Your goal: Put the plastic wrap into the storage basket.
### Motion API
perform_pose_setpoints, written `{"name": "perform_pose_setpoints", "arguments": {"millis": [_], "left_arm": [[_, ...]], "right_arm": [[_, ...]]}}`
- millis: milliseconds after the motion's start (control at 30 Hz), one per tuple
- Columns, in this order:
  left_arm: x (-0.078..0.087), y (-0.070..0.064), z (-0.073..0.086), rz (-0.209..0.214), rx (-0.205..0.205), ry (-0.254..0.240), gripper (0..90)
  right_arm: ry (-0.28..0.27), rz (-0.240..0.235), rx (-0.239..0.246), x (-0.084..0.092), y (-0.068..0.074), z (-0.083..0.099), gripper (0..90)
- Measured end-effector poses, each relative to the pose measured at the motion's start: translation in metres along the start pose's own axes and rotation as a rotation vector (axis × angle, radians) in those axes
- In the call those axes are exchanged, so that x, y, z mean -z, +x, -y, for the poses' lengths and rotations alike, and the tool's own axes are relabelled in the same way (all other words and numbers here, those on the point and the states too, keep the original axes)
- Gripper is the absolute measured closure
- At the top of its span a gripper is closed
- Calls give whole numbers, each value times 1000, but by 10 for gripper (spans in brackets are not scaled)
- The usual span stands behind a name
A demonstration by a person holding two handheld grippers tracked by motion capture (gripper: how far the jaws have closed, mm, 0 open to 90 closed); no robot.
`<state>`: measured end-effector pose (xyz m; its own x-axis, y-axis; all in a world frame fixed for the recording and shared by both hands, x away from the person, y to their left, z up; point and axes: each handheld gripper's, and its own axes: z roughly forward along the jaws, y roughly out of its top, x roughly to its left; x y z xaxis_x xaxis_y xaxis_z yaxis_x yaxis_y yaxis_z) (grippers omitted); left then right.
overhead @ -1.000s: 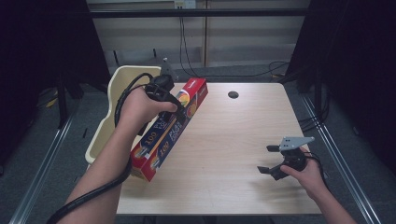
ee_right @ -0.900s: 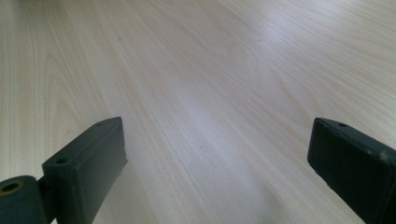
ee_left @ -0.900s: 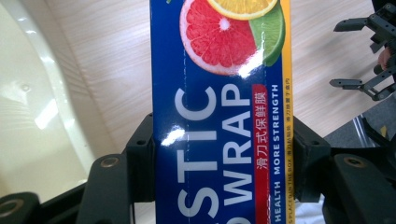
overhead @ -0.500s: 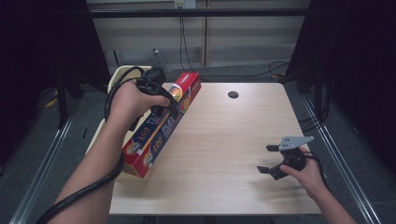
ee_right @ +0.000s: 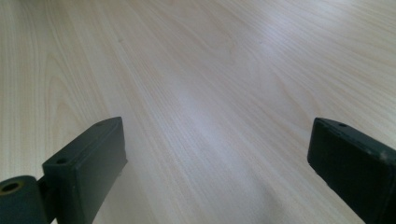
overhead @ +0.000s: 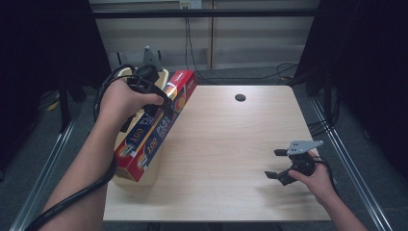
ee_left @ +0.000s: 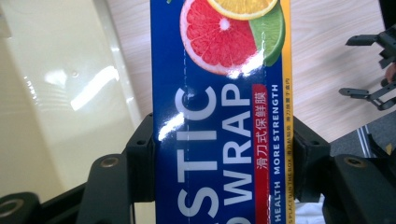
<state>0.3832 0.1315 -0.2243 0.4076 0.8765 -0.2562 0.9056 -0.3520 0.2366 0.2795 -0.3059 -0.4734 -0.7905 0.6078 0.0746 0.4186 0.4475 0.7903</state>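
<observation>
L gripper (overhead: 161, 103) pinched plastic wrap box (overhead: 156, 130) across its width, jaws pressed on both long sides. Box lay tilted at table's (overhead: 226, 144) left edge, near end over cream bin (ee_left: 56, 84) beside table, far red end toward back. L gripper view: blue face w/ citrus print betw. jaws. R gripper (overhead: 276, 163) sat low over bare wood near front-right corner, jaws spread wide, nothing betw. them, well apart from box.
</observation>
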Motion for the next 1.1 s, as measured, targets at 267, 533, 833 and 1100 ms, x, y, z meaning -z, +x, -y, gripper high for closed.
{"name": "perform_pose_setpoints", "arguments": {"millis": [267, 533, 833, 1100], "left_arm": [[9, 10, 2, -21, 28, -8, 408], [17, 19, 4, -47, 48, -23, 408], [23, 32, 8, -79, 82, -39, 408], [29, 38, 13, -111, 107, -43, 408]], "right_arm": [[0, 2, 1, -1, 0, 0, 41], [1, 3, 1, -2, 1, 0, 42], [-1, 5, -1, -2, 1, 0, 41], [-5, 6, -3, -2, 1, -1, 41]]}}
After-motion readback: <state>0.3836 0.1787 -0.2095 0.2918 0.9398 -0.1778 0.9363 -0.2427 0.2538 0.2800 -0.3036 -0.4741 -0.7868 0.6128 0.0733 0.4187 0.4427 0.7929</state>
